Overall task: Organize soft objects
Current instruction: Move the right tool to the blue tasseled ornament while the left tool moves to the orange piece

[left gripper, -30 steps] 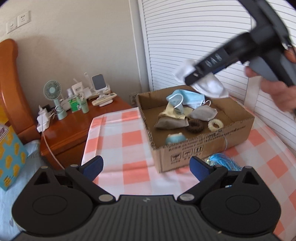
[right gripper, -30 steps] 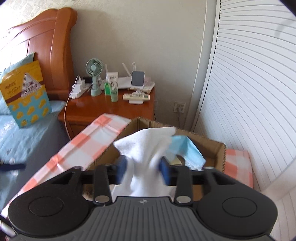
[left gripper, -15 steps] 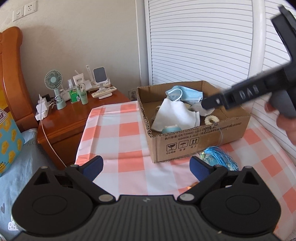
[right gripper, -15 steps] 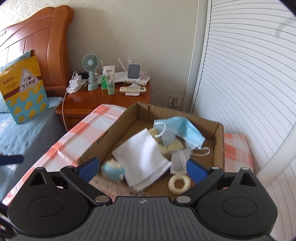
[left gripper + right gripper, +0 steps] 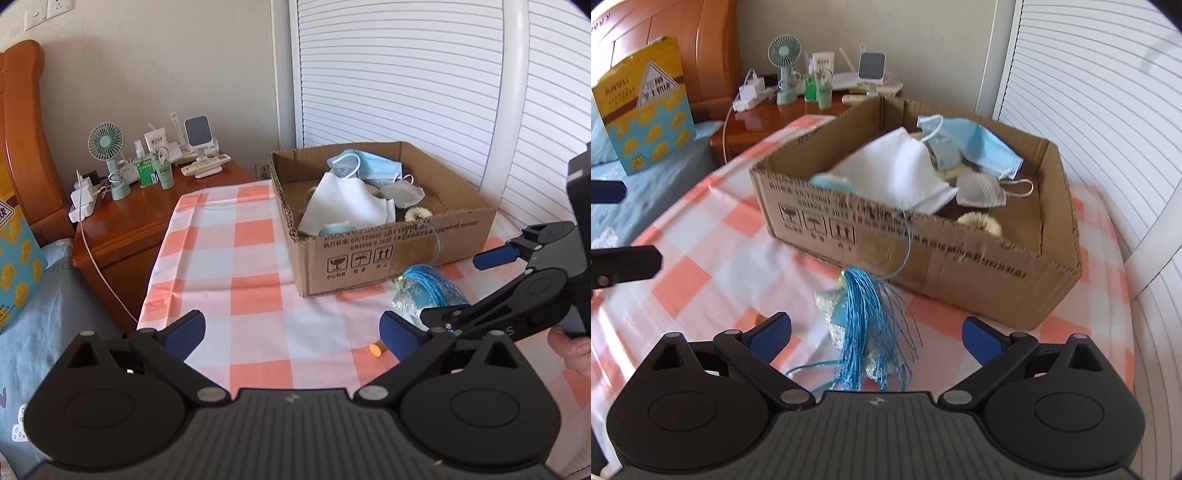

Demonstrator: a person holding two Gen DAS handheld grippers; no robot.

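Lying beside the corrugated cardboard box, a stringy blue tassel.

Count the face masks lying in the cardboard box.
2: a blue mask against the back wall, a grey-white mask in front of it. The white cloth may hide others.

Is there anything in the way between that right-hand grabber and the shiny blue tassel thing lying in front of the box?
Nothing visible. The right gripper has its jaws open just short of the blue tassel, which lies on the checked tablecloth outside the cardboard box.
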